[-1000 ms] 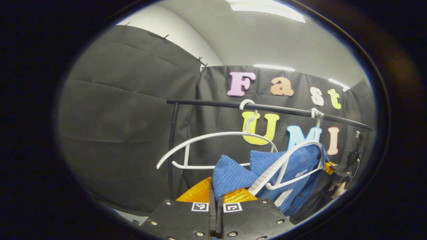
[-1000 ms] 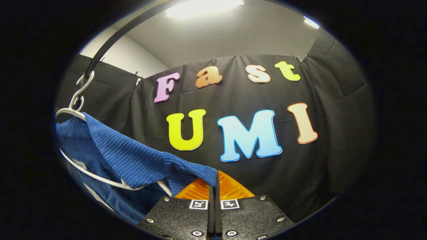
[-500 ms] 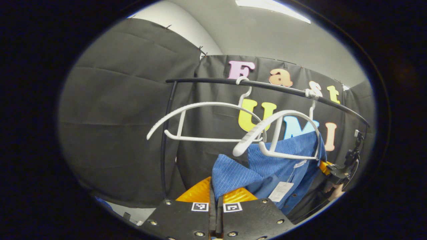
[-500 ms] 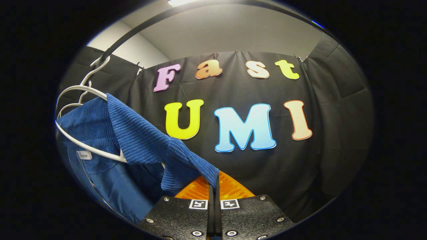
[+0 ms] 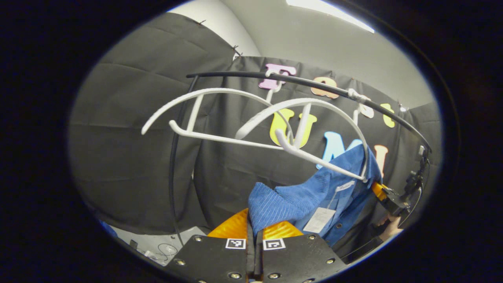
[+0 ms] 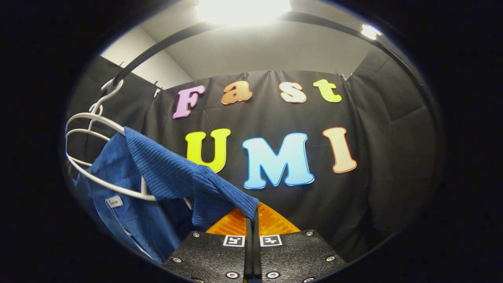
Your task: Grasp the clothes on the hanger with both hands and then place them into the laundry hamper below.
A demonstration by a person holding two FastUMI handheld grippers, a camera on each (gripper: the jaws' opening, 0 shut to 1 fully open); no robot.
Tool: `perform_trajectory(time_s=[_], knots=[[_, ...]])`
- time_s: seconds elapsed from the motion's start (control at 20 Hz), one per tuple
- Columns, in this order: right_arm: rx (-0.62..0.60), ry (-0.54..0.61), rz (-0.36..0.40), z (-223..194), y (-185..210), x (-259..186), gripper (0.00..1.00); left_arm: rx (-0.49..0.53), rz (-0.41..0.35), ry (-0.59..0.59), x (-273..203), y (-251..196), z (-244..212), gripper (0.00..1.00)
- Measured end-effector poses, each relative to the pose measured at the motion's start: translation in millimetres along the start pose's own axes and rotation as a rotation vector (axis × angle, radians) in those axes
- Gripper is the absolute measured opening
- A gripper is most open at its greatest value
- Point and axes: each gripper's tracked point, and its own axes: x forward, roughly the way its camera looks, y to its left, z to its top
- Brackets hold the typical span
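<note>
A blue ribbed garment [image 5: 314, 198] hangs off one end of a white hanger [image 5: 314, 118] on the black rail [image 5: 306, 82]. My left gripper [image 5: 254, 232] is shut on a corner of the cloth at the bottom of the left gripper view. The far side of the garment still lies over the hanger's right end, where the other gripper [image 5: 387, 196] and a hand [image 5: 389, 230] hold it. In the right gripper view, my right gripper [image 6: 252, 214] is shut on the blue garment [image 6: 177, 177], which drapes over the white hanger [image 6: 98, 129] at left. A white tag [image 5: 319, 220] dangles from it.
A second, bare white hanger [image 5: 196, 114] hangs on the same rail to the left. The rail's black upright post [image 5: 173, 177] stands at left. Pale floor with cables [image 5: 165, 249] shows at the lower left. Black cloth walls close in behind.
My left gripper has pulled the cloth down and off the near end of the hanger, which now stands bare and higher in view. The right gripper keeps its hold and has shifted slightly.
</note>
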Motion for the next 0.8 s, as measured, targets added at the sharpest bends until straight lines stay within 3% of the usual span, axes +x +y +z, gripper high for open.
perform_trajectory(time_s=[0.35, 0.4, 0.5, 0.6, 0.8], knots=[[-0.073, -0.039, -0.164, 13.0, -50.8, 3.2, 0.0, 0.036, -0.09, -0.017, 15.8, -32.9, 11.9, 0.01], [-0.092, -0.029, -0.172, 10.8, -54.5, 0.8, 0.0, 0.038, -0.098, -0.005, 16.7, -35.2, 9.5, 0.06], [-0.112, -0.016, -0.171, 7.0, -54.9, -6.9, 0.0, 0.043, -0.125, 0.033, 17.6, -44.0, 0.4, 0.06], [-0.147, -0.015, -0.176, 6.3, -60.1, -14.7, 0.0, 0.058, -0.144, 0.056, 15.5, -51.7, -8.0, 0.01], [-0.202, 0.029, -0.182, -2.9, -72.7, -32.1, 0.0, 0.041, -0.166, 0.082, 7.1, -58.7, -16.9, 0.01]])
